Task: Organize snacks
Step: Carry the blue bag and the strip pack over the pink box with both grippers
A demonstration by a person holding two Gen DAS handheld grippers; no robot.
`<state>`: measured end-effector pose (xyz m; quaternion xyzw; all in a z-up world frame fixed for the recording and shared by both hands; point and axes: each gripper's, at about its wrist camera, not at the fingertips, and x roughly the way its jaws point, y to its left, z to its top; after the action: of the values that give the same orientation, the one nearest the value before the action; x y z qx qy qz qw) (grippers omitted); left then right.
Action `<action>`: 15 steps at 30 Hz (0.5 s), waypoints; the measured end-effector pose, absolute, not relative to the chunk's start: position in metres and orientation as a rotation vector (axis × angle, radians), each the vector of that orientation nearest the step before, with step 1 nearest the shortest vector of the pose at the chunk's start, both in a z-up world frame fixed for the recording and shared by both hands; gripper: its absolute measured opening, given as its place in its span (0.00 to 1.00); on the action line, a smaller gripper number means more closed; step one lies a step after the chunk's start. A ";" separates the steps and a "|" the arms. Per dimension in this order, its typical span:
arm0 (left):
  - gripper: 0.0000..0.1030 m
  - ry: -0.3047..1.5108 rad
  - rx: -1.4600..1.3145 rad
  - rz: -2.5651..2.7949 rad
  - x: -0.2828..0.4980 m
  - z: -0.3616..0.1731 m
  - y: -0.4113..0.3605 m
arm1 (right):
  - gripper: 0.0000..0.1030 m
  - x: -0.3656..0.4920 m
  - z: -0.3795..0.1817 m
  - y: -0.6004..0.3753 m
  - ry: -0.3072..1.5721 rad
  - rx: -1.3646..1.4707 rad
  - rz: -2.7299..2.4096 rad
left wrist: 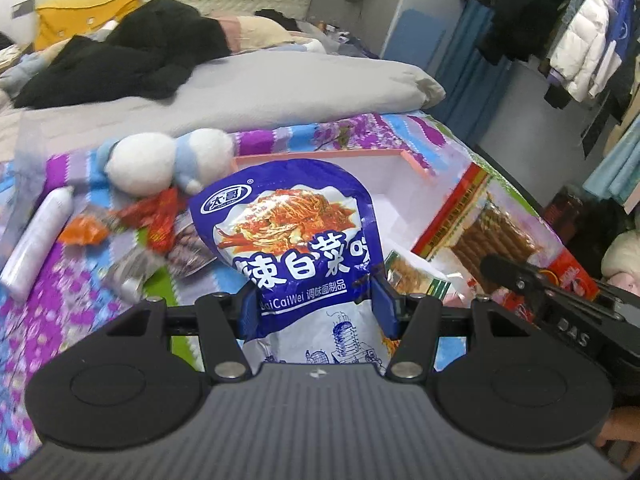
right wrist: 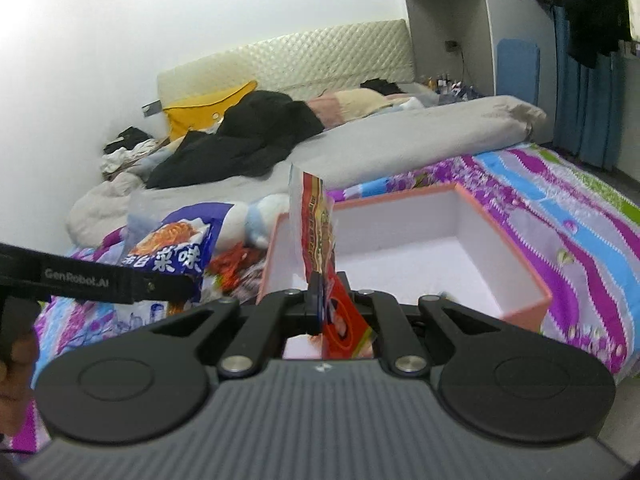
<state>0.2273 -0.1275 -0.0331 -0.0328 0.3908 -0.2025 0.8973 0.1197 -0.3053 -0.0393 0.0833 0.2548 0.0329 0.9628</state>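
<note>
My left gripper point(left wrist: 316, 304) is shut on a blue and white snack bag point(left wrist: 288, 240), its blue pads point(left wrist: 384, 300) pressing the bag's sides and holding it upright above the bed. In the right wrist view the same blue bag point(right wrist: 172, 248) hangs at the left. My right gripper point(right wrist: 324, 292) is shut on a flat red packet of stick snacks point(right wrist: 320, 224), held edge-on over the near rim of an open pink box with a white inside point(right wrist: 400, 200). From the left wrist, the red packet point(left wrist: 492, 224) sits right of the box point(left wrist: 400, 168).
Small loose snack packets point(left wrist: 152, 224), a white bottle point(left wrist: 40, 240) and a white-and-blue plush toy point(left wrist: 160, 160) lie on the flowered bedspread point(right wrist: 560, 216) left of the box. Another snack pack point(left wrist: 408, 272) lies below it. A grey duvet point(right wrist: 400, 140) and black clothes lie behind; hung clothes point(left wrist: 580, 48) at right.
</note>
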 end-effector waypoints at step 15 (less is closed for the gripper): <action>0.61 0.933 0.021 -0.418 0.350 -0.075 -0.188 | 0.09 0.223 -0.092 -0.364 0.685 0.167 -0.091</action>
<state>0.3503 -0.1880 -0.0747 0.0100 0.4466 -0.2001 0.8720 0.2225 -0.3641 -0.0917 0.0816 0.3355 -0.0446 0.9374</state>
